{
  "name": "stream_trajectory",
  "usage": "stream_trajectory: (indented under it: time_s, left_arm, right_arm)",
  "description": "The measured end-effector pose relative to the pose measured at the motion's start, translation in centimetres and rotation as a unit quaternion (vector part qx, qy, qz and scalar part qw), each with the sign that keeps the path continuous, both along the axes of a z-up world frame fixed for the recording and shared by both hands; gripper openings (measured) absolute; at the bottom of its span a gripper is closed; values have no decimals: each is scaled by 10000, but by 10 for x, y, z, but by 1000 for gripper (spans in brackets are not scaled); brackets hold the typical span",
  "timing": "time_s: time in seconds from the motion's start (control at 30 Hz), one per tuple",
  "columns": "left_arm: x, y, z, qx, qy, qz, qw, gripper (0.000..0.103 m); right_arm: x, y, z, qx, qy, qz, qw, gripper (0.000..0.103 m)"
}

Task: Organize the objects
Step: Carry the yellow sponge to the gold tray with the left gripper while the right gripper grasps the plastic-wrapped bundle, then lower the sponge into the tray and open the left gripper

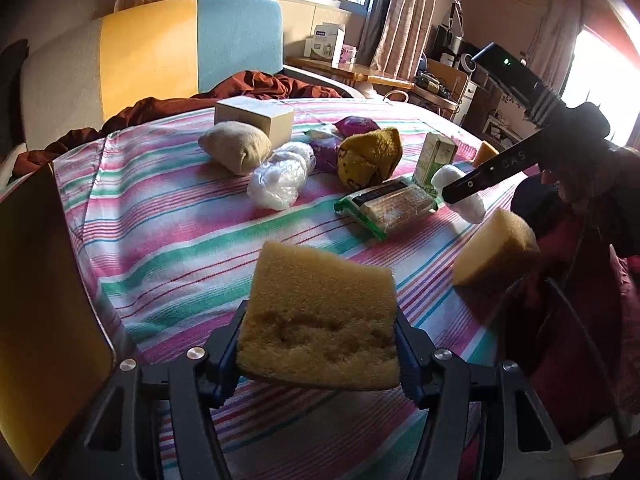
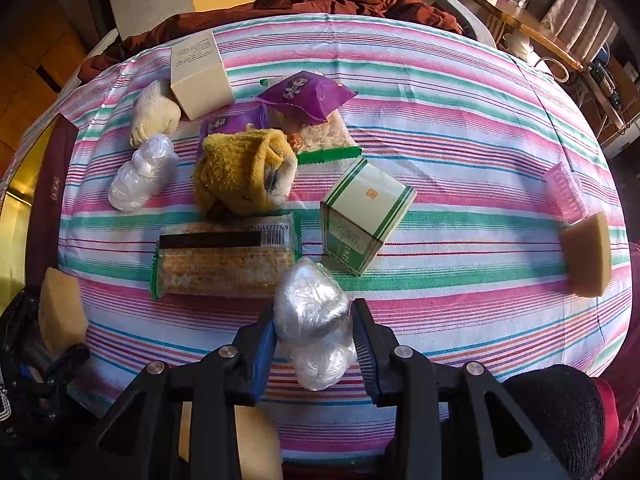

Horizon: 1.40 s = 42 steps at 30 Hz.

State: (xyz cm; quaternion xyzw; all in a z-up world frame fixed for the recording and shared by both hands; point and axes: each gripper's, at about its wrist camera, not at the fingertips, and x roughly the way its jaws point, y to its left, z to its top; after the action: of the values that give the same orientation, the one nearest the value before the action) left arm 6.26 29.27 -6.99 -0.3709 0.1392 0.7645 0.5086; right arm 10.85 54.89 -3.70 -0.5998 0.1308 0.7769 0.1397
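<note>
My left gripper (image 1: 320,320) is shut on a yellow sponge (image 1: 320,300), held just above the striped bedsheet (image 1: 180,232) near its front edge. My right gripper (image 2: 315,308) points steeply down with its pads pressed on a white bundle wrapped in clear plastic (image 2: 312,312). That bundle lies in front of a green-edged cracker pack (image 2: 228,264) and a green-and-white carton (image 2: 364,220). In the left wrist view the right gripper (image 1: 460,192) comes in from the right with the white bundle (image 1: 468,200) at its tip.
Further back lie a yellow knitted roll (image 2: 240,176), a second plastic-wrapped bundle (image 2: 140,176), a cream sock roll (image 2: 154,114), a beige box (image 2: 200,76) and purple snack packs (image 2: 308,94). Loose sponges (image 2: 588,254) (image 1: 496,248) and a pink brush (image 2: 566,192) lie by the right edge. A brown box (image 1: 48,320) stands at left.
</note>
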Motion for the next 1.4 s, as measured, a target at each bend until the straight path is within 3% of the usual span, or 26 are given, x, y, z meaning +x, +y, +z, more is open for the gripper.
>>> stream_trajectory:
  time_s: [0.17, 0.33, 0.53, 0.67, 0.8, 0.9, 1.03, 1.4]
  left_arm:
    - [-4, -22, 36, 315, 152, 285, 9990, 64]
    - [-35, -68, 62, 442, 260, 1174, 9918, 64]
    - [-72, -147, 67, 237, 443, 2470, 9677, 65]
    - [-88, -198, 52, -120, 437, 3233, 9452, 65]
    - [-96, -232, 34, -451, 346, 3745, 9255, 65]
    - [-97, -249, 23, -626, 288, 3965, 9154, 65]
    - [-96, -257, 15, -696, 221, 4075, 9103, 66]
    - [-90, -260, 14, -579, 255, 4007, 9140, 69]
  right_arm:
    - [0, -1, 8, 64, 111, 29, 9999, 36]
    - [-5, -2, 10, 200, 185, 112, 9996, 36]
    - [-6, -3, 10, 299, 319, 207, 9988, 36]
    - [-5, -3, 12, 324, 380, 211, 9985, 36]
    - [-7, -4, 12, 349, 442, 206, 9982, 36]
    - [-6, -4, 14, 396, 494, 193, 9978, 36]
    - [-5, -4, 17, 484, 531, 134, 9973, 36]
    - [-22, -49, 41, 582, 857, 564, 9930, 36]
